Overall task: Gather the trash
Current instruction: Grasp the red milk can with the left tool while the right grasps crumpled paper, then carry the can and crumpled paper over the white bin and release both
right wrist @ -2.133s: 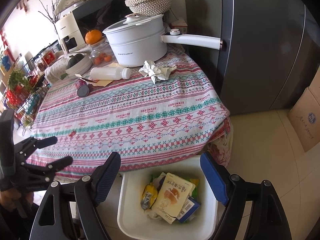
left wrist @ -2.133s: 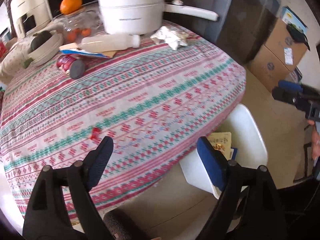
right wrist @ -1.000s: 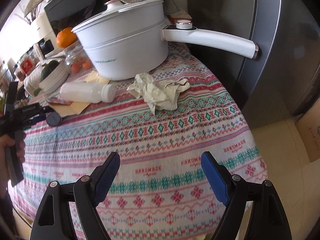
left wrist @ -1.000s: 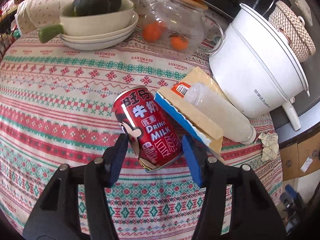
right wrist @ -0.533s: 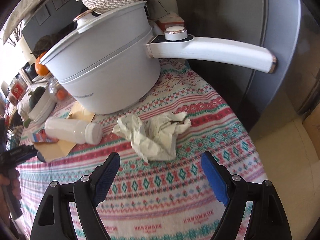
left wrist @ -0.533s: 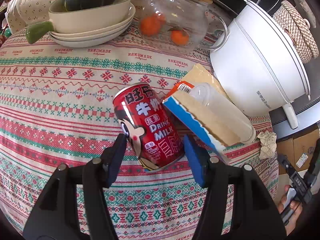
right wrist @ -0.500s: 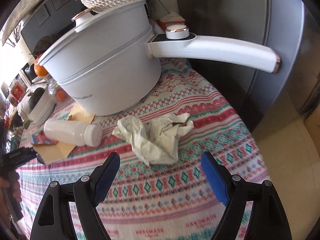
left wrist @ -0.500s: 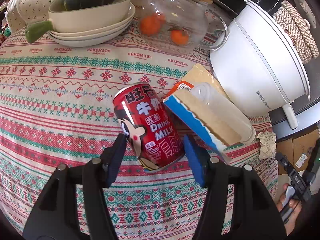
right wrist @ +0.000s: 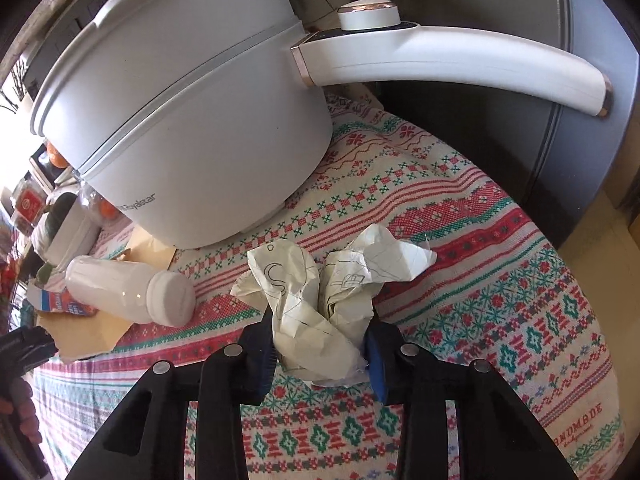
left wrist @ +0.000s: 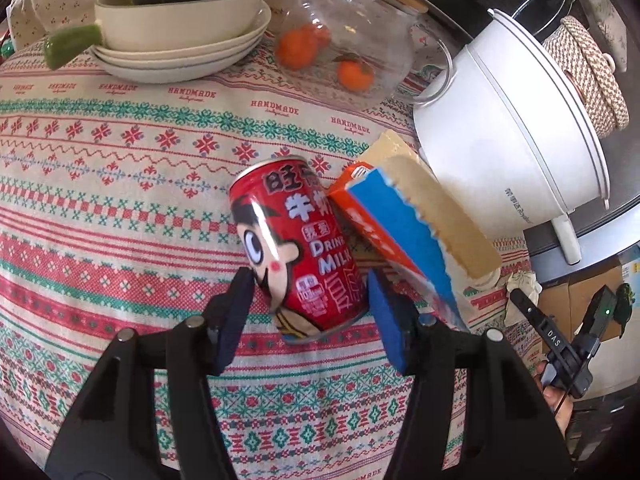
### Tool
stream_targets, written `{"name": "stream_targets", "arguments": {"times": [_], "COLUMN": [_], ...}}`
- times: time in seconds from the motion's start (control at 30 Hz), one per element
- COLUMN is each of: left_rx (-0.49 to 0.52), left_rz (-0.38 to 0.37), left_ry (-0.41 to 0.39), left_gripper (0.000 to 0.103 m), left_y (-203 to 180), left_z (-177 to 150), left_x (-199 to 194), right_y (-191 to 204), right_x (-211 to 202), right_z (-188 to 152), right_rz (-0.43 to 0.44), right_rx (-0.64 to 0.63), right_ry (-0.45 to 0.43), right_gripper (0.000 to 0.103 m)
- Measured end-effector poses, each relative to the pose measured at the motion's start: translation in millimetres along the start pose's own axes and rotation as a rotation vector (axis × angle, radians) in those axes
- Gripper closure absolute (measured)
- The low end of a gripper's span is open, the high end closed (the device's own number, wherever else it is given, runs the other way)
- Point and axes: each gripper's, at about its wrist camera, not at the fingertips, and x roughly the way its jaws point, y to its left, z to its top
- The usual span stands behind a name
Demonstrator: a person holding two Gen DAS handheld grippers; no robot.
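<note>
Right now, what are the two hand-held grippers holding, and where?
The left hand-held gripper is closing on the red milk can near its bottom end. The right hand-held gripper is closing on the crumpled paper at its lower part.

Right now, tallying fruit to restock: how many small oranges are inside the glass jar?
2. One small orange sits left, the other lower right, in the glass jar. More may be hidden.

White pot (right wrist: 192, 120) and its handle (right wrist: 460, 68) block behind crumpled paper (right wrist: 324, 312); bottle (right wrist: 132, 292) crowds left; bare tabletop (right wrist: 520, 300) right gives passage.
</note>
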Motion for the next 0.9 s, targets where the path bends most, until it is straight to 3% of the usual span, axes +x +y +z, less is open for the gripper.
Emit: {"name": "stream_targets", "arguments": {"times": [0.47, 0.9], "left_rx": [0.131, 0.178], "left_rz": [0.038, 0.006], "left_ry": [0.110, 0.092], "left_gripper": [0.049, 0.049], "left_y": [-2.9, -23.3], "left_z": [-74.4, -140.5], "left_x": [-42.8, -97.3], "right_y": [9.1, 20.1], "right_x": [-75.6, -153.8], "right_z": [-39.8, -82.8], "right_rz": [0.039, 0.037], "right_rx": [-0.077, -0.125], "right_ry": [-0.007, 0.003], "right_gripper": [0.069, 0.069]}}
